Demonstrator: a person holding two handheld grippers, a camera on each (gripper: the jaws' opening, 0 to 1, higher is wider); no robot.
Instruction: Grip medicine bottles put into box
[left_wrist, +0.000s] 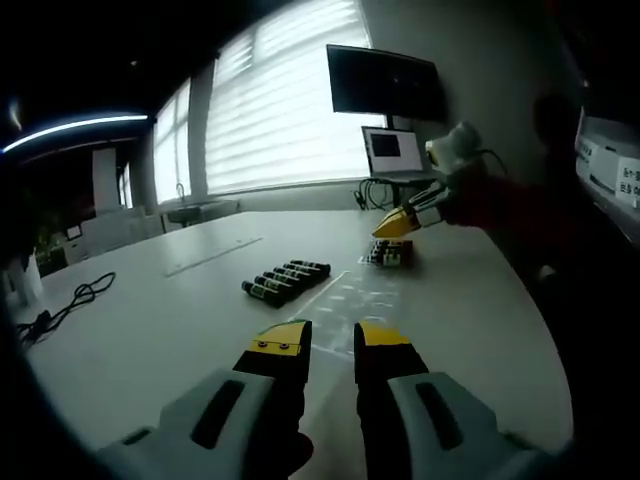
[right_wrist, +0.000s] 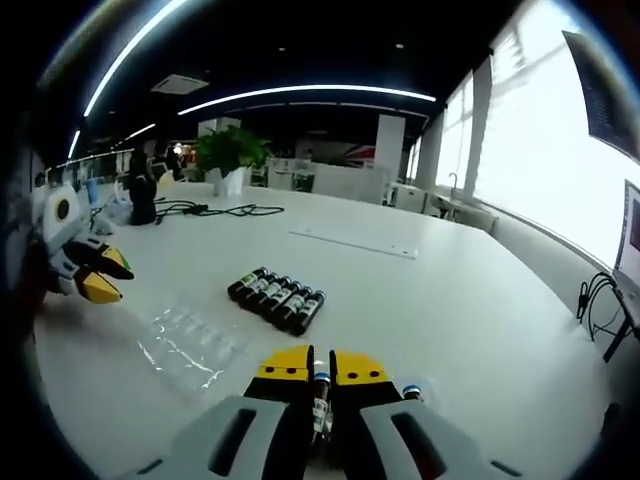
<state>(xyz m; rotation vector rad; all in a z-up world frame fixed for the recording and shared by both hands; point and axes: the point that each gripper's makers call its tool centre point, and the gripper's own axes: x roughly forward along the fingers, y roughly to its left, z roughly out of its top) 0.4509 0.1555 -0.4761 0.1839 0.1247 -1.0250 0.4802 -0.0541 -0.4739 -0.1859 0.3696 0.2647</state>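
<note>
A smooth white table carries a tight row of six small dark medicine bottles, laid on their sides well in from the edges. Just beside the row, a clear plastic tray with moulded, glossy pockets is seen lying flat. In the left gripper view, the left gripper is held above the near table edge with its yellow-tipped jaws a narrow gap apart and nothing between them. In the right gripper view, the right gripper is closed on one slim bottle with a blue neck band. A black cable is coiled near the table's far edge.
</note>
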